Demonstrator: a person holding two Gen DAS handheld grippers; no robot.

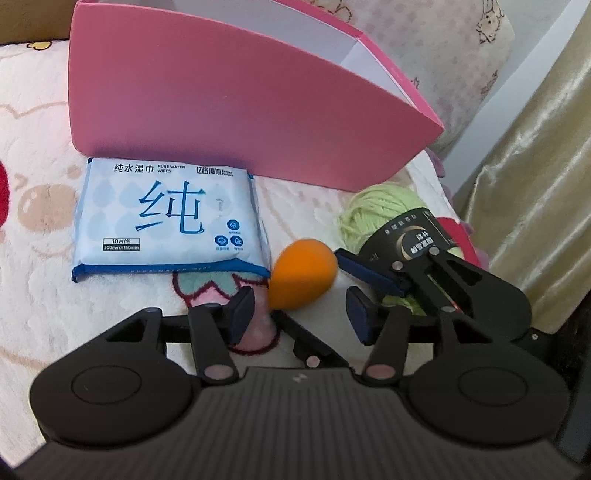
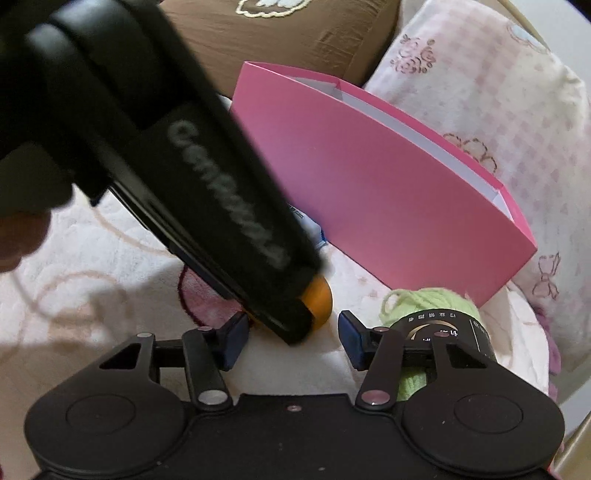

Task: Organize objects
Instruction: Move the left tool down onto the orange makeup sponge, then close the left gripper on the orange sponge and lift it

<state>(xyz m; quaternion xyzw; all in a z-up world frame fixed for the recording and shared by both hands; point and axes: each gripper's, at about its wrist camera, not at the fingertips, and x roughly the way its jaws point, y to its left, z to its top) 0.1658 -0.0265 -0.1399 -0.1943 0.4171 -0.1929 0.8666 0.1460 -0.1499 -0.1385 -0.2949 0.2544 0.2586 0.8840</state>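
Note:
An orange egg-shaped sponge (image 1: 303,278) lies on the blanket just ahead of my left gripper (image 1: 303,314), which is open; its pads do not press on the sponge. A blue pack of wet wipes (image 1: 166,218) lies flat to the left, against the open pink box (image 1: 229,103). A green yarn ball (image 1: 373,210) with a black label sits to the right, under my right gripper (image 1: 369,273). In the right wrist view my right gripper (image 2: 291,339) is open beside the yarn ball (image 2: 443,302). The left gripper's body (image 2: 221,184) crosses in front and hides most of the sponge (image 2: 319,299).
Everything rests on a soft cartoon-print blanket (image 1: 44,192). The pink box (image 2: 388,192) stands with its opening upward. A pink-patterned pillow (image 2: 480,92) and a brown cushion (image 2: 288,33) lie behind it. A shiny curtain (image 1: 535,166) hangs at the right edge.

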